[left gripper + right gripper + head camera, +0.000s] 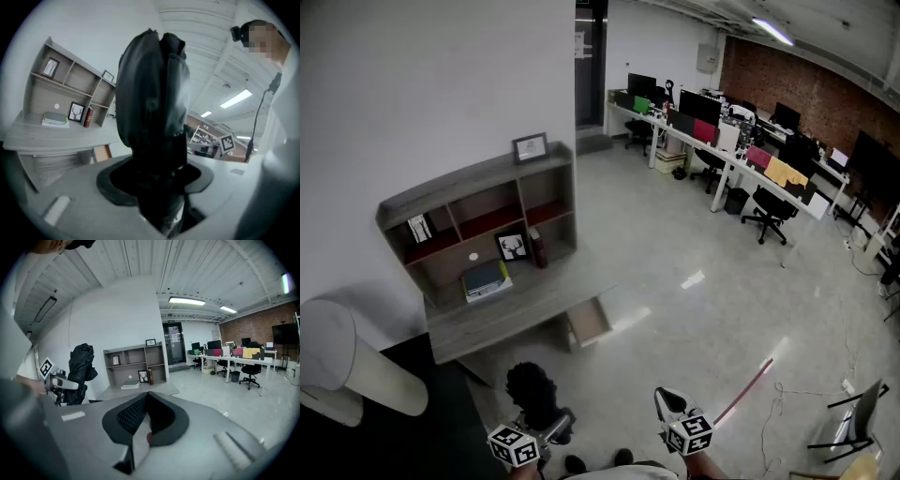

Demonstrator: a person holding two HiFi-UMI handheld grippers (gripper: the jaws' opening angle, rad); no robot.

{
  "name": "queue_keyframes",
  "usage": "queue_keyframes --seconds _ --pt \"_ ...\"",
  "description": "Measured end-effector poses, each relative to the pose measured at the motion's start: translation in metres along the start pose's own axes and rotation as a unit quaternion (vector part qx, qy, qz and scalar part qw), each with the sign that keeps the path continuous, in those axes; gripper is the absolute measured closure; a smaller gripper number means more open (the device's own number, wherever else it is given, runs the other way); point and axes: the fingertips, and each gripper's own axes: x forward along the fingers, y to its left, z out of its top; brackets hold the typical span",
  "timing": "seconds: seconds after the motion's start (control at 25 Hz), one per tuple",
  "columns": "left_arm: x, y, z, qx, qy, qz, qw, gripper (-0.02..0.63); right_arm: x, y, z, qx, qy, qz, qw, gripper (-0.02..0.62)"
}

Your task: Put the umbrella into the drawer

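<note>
My left hand-held gripper (pixel 155 192) is clamped on the folded black umbrella (pixel 152 108), which stands upright in its jaws, long axis vertical. The open drawer (pixel 589 321) lies ahead and a little right of it, pulled out from the counter (pixel 487 323) front, well apart across open floor. My right hand-held gripper (pixel 147 395) is empty, jaws together, about as near. I judge the path clear; the shelf (pixel 478 217) sits behind.

The black umbrella (pixel 152 117) hides the pads of the left gripper (pixel 159 197). The inside of the open drawer (pixel 589 322) and the framed picture (pixel 530 147) are too small to make out.
</note>
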Motion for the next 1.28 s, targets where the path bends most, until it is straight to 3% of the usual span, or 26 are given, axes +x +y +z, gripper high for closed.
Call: queue_keyframes --seconds 0.52,0.84,1.28 --pt "-0.001 -0.007 -0.002 -0.001 0.001 0.000 1.0000 0.374 -0.006 0.005 0.001 0.002 -0.002 0.010 1.000 0.591" --pt "0.001 -0.010 -0.007 -0.006 0.001 0.006 1.0000 0.374 -0.005 -0.003 -0.003 0.033 -0.001 0.020 0.999 0.591" --pt "0.034 -0.029 -0.006 -0.019 -0.015 0.015 0.9996 0.374 -0.024 -0.053 -0.012 0.032 0.007 0.013 0.999 0.591"
